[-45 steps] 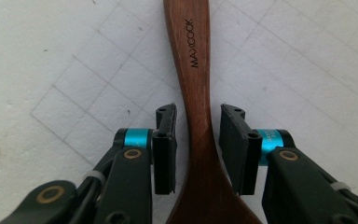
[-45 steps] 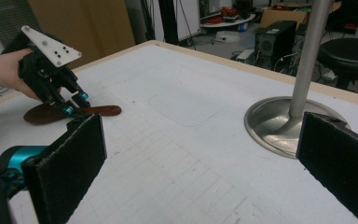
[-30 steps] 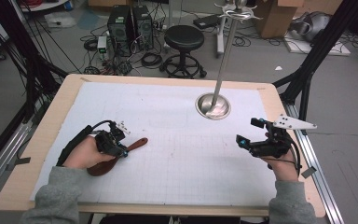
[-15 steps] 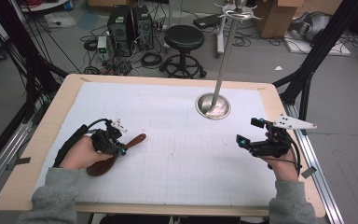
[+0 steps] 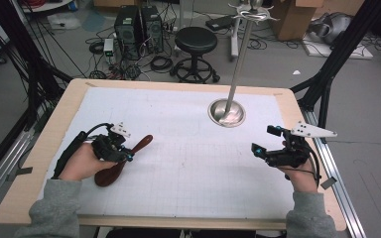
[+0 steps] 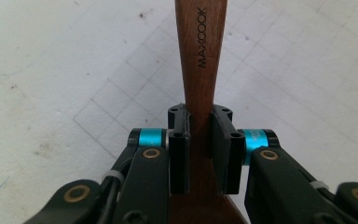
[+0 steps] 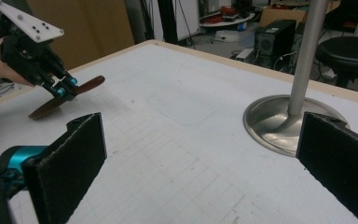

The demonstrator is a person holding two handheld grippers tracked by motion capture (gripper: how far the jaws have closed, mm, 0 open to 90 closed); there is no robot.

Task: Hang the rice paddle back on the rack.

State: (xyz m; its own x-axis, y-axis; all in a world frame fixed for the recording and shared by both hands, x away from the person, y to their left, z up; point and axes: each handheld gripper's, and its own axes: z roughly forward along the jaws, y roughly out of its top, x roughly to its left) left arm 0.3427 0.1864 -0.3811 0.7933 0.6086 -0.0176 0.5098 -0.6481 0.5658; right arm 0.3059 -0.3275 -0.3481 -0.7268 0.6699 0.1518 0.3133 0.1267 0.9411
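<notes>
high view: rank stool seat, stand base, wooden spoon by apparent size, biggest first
1. Stool seat, widest dark disc, though it sits farther off on the floor.
2. Stand base and wooden spoon: too close to rank. The spoon runs longer but is thin and partly hidden under the left tongs; the base is rounder.

The high view looks forward and down from above the near edge of the worktop (image 5: 188,198), taking in all four corners. The left gripper view sits close over the gridded surface. The right gripper view looks low across it (both share the metal stand (image 7: 279,121)) toward the far edge.
</notes>
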